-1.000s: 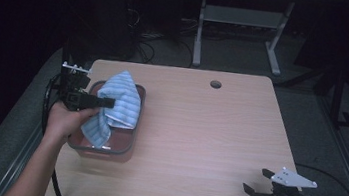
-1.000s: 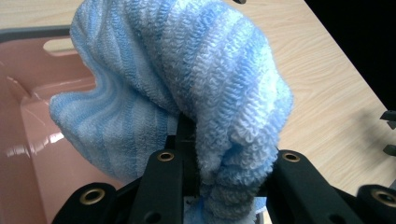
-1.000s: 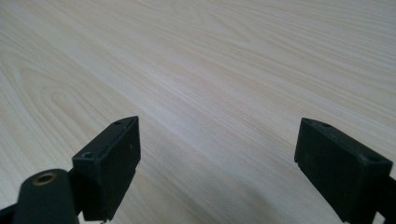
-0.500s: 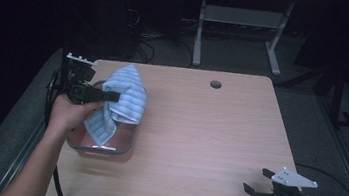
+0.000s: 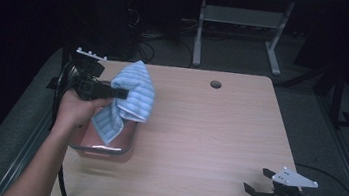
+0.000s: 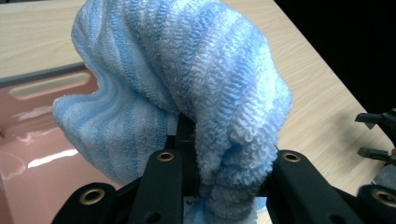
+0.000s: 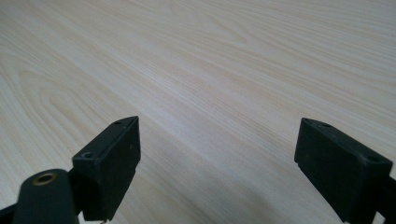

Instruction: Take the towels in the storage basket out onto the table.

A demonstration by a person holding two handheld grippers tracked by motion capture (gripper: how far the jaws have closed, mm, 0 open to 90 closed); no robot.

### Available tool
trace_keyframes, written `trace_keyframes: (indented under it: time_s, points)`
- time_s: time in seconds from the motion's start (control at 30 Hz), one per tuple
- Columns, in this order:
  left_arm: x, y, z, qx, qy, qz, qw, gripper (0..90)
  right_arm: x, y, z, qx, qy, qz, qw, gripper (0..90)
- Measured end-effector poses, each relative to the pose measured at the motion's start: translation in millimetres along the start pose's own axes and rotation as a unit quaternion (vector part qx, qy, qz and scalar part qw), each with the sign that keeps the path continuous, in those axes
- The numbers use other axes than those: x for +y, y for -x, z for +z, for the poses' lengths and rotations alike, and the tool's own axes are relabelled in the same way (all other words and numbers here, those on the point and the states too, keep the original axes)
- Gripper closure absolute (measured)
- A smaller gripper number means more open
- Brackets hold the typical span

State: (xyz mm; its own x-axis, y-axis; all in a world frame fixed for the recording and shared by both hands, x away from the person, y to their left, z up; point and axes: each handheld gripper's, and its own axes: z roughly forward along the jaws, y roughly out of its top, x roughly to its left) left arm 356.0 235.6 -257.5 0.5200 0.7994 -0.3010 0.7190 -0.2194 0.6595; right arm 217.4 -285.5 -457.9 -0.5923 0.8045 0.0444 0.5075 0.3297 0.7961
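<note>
Cloth (image 5: 129, 100), blue and white striped, hangs bunched from the left gripper (image 5: 120, 93), whose jaws are clamped tight on a fold so the rest droops over the pink tray (image 5: 126, 145) at the table's (image 5: 217, 143) near-left side, seemingly being lifted out of it. The right gripper (image 5: 258, 181) rests low at the near-right corner, jaws spread wide with nothing between them, probably just parked out of the way. The cloth hides much of the tray's inside, so I can't tell whether anything else lies there
</note>
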Motion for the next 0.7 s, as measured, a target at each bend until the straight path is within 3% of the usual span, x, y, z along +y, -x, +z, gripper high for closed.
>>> trace_keyframes:
  time_s: [0.7]
  points:
    - [18.0,30.4,19.1,-0.020,-0.009,0.030,0.9993,72.9,-0.5,0.8,0.3,0.001,-0.001,0.001,1.0000,13.8]
